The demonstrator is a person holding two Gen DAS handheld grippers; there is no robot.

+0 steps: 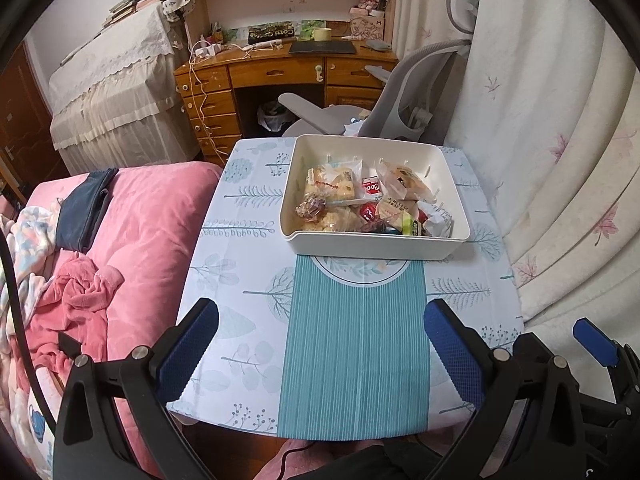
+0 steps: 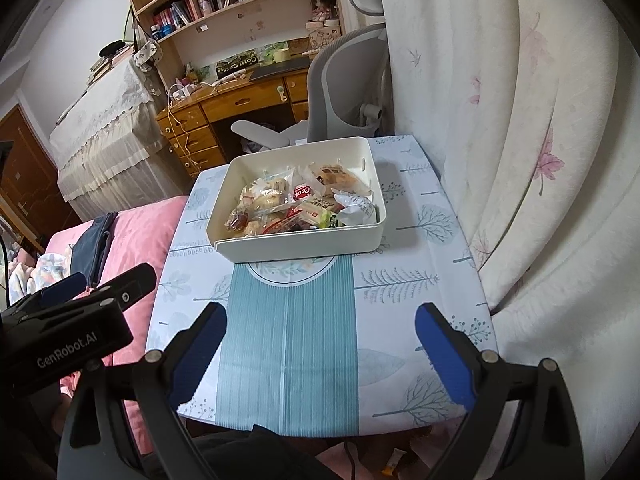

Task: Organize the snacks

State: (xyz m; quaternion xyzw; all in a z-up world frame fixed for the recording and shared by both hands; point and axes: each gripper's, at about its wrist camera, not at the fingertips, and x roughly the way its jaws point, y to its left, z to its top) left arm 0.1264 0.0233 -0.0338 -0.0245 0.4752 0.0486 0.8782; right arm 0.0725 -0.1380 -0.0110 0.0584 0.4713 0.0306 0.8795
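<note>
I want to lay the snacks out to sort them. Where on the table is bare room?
The striped teal mat between the white bin and the near table edge is bare, as is the leaf-print cloth left of the bin. The bin itself is crowded with snack packets.

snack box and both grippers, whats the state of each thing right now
left gripper: open, empty, hovering over the near table edge
right gripper: open, empty, hovering beside the left one
white box: upright, no lid, on the far half of the table
snacks: wrapped, piled loose inside the box
teal striped mat: flat, bare, box overlapping its far end
</note>
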